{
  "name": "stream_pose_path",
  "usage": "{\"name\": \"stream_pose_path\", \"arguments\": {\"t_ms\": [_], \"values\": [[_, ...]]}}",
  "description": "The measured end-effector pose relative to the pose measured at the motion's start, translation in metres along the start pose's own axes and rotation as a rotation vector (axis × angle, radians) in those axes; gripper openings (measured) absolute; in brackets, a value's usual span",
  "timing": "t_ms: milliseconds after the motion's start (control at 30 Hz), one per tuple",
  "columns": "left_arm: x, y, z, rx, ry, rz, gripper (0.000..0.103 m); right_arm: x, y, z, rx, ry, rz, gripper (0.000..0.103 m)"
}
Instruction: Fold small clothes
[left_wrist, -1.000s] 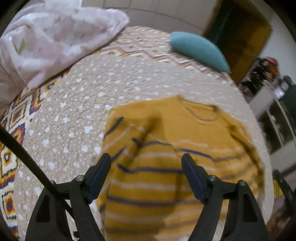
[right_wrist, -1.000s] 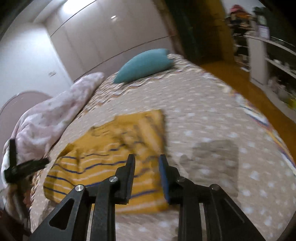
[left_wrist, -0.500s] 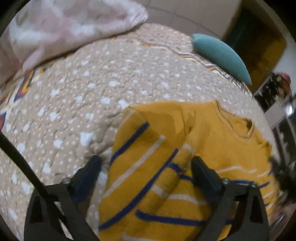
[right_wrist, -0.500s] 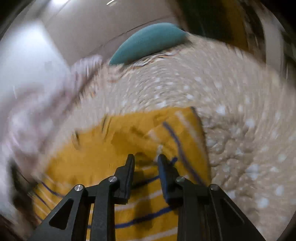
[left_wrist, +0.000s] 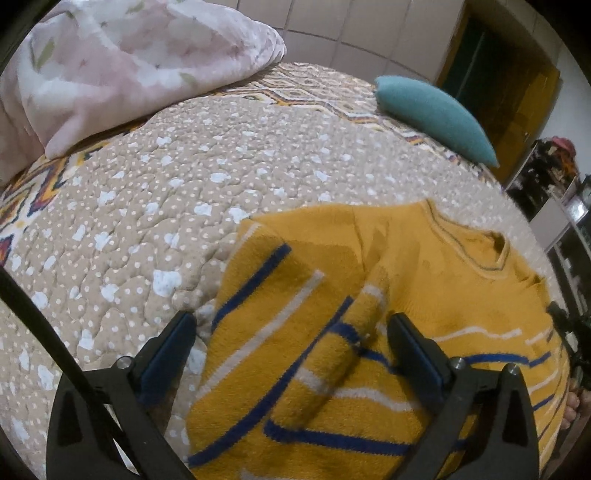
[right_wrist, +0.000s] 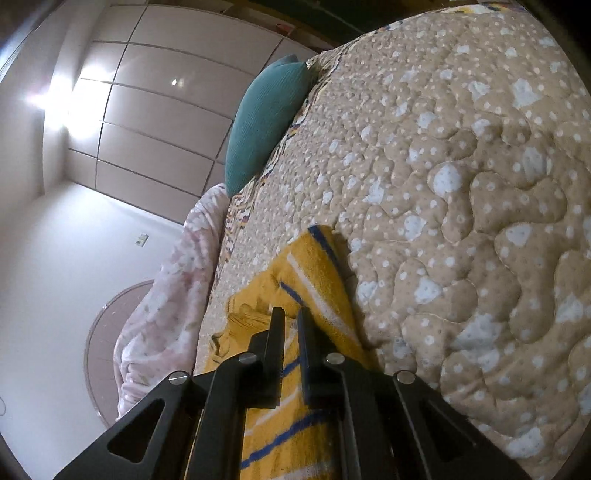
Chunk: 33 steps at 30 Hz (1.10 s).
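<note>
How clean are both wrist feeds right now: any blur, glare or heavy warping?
Left wrist view: sharp, evenly lit; fisheye bulges the quilt, and the sweater shows crisp stripes between the open left tool. Right wrist view: sharp but rolled sideways, with strong glare on the wardrobe doors; the right tool is nearly closed over the sweater.

The sweater (left_wrist: 369, 314) is mustard yellow with navy and white stripes; the quilt (left_wrist: 184, 192) is beige, white-dotted; the pillow (left_wrist: 432, 110) is teal.
</note>
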<state>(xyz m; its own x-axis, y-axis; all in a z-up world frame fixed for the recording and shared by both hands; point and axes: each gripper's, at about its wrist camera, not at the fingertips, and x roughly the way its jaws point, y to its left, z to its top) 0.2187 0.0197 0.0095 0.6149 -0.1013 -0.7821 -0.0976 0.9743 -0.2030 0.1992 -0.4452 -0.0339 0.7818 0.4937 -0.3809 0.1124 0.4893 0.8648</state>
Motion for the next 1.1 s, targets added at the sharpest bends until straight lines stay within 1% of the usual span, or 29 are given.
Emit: {"name": "stream_pose_path", "arguments": {"t_ms": [100, 133, 167, 200, 233, 267, 300, 333, 400, 500, 567, 600, 667, 700, 767, 800, 833, 900, 967, 1033, 1100], "values": [[-0.001, -0.011, 0.008, 0.046, 0.085, 0.067, 0.103, 0.001, 0.0, 0.0, 0.007, 0.015, -0.01, 0.004], [-0.008, -0.013, 0.011, 0.033, 0.103, 0.073, 0.101, 0.002, 0.002, 0.001, 0.002, 0.038, -0.023, 0.004], [-0.018, -0.012, 0.012, 0.005, 0.095, 0.046, 0.1, 0.005, 0.005, 0.004, -0.011, 0.084, -0.056, 0.004], [-0.033, -0.011, 0.012, -0.033, 0.075, -0.003, 0.1, 0.002, 0.013, 0.007, -0.027, 0.125, -0.102, 0.005], [-0.051, -0.01, 0.01, -0.072, 0.053, -0.06, 0.1, -0.01, 0.027, 0.008, -0.066, 0.129, -0.148, 0.01], [-0.065, -0.01, 0.006, -0.092, 0.043, -0.098, 0.1, -0.021, 0.037, 0.005, -0.102, 0.103, -0.166, 0.03], [-0.078, -0.011, 0.002, -0.099, 0.04, -0.127, 0.1, -0.037, 0.048, 0.0, -0.148, 0.064, -0.185, 0.045], [-0.092, -0.012, -0.005, -0.097, 0.037, -0.146, 0.1, -0.054, 0.057, -0.007, -0.182, 0.031, -0.195, 0.067], [-0.114, -0.011, -0.021, -0.081, 0.035, -0.152, 0.1, -0.088, 0.065, -0.028, -0.21, 0.0, -0.204, 0.068], [-0.147, -0.006, -0.058, -0.044, 0.012, -0.117, 0.1, -0.125, 0.066, -0.065, -0.249, -0.005, -0.221, 0.068], [-0.159, -0.001, -0.08, -0.019, -0.007, -0.07, 0.1, -0.148, 0.069, -0.097, -0.316, -0.025, -0.282, 0.068], [-0.165, 0.003, -0.092, -0.013, -0.014, -0.037, 0.1, -0.158, 0.069, -0.115, -0.355, -0.041, -0.333, 0.068], [-0.165, 0.011, -0.114, -0.014, -0.014, 0.02, 0.1, -0.169, 0.064, -0.138, -0.394, -0.051, -0.408, 0.069], [-0.161, 0.015, -0.122, -0.014, -0.002, 0.038, 0.1, -0.171, 0.061, -0.146, -0.412, -0.052, -0.437, 0.069], [-0.146, 0.02, -0.135, -0.024, 0.056, 0.073, 0.1, -0.164, 0.055, -0.159, -0.479, -0.044, -0.525, 0.069], [-0.137, 0.023, -0.141, -0.044, 0.086, 0.078, 0.1, -0.162, 0.05, -0.161, -0.498, -0.035, -0.557, 0.068], [-0.133, 0.025, -0.144, -0.057, 0.092, 0.081, 0.1, -0.158, 0.046, -0.165, -0.516, -0.034, -0.577, 0.069], [-0.129, 0.022, -0.148, -0.042, 0.074, 0.113, 0.102, -0.155, 0.045, -0.174, -0.564, -0.069, -0.593, 0.077], [-0.124, 0.01, -0.155, 0.023, 0.06, 0.175, 0.103, -0.147, 0.047, -0.18, -0.606, -0.079, -0.623, 0.085], [-0.122, -0.002, -0.165, 0.081, 0.017, 0.237, 0.103, -0.139, 0.051, -0.188, -0.666, -0.079, -0.673, 0.086], [-0.124, 0.0, -0.168, 0.062, -0.012, 0.239, 0.103, -0.137, 0.052, -0.19, -0.683, -0.077, -0.688, 0.087]]}}
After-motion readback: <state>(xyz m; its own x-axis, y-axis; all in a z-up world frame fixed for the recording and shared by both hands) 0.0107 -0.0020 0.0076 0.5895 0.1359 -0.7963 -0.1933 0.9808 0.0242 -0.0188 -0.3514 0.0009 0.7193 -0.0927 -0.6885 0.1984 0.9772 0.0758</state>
